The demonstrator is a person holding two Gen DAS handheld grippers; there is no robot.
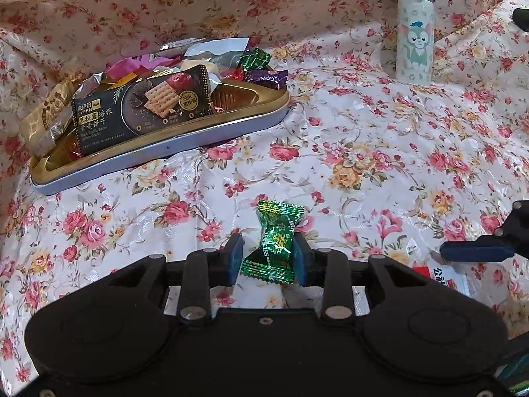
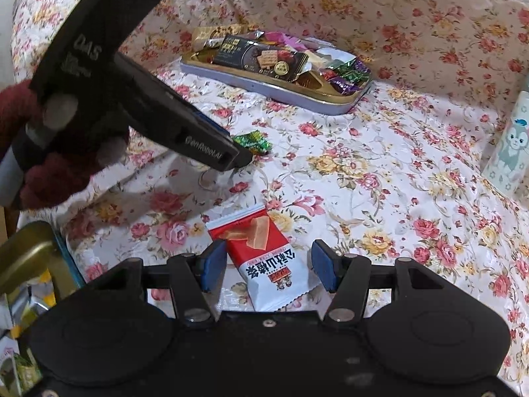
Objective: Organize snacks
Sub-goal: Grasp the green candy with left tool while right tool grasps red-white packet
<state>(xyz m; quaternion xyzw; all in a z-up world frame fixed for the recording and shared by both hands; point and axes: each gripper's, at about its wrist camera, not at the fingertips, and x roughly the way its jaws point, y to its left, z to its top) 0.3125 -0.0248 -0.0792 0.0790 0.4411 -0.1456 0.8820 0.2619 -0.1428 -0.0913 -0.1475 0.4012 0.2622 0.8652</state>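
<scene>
A green foil candy (image 1: 276, 243) lies on the flowered cloth between the blue pads (image 1: 235, 259) of my left gripper (image 1: 267, 258). The jaws stand open around it, close to the wrapper's frilled ends. In the right wrist view the same candy (image 2: 253, 142) shows just past the left gripper's tip (image 2: 238, 158), held by a hand in a dark red glove (image 2: 49, 172). My right gripper (image 2: 269, 266) is open wide over a red and white snack packet (image 2: 264, 258) lying flat on the cloth. One right finger (image 1: 472, 253) and the packet's corner (image 1: 444, 276) show at the left view's edge.
A shallow gold-lined tin tray (image 1: 165, 147) (image 2: 264, 90) at the back holds a black cracker pack (image 1: 142, 109) and several wrapped sweets. A cartoon-cat bottle (image 1: 415, 33) (image 2: 510, 142) stands on the right. A gold-rimmed box with snack packs (image 2: 26, 258) sits at the lower left.
</scene>
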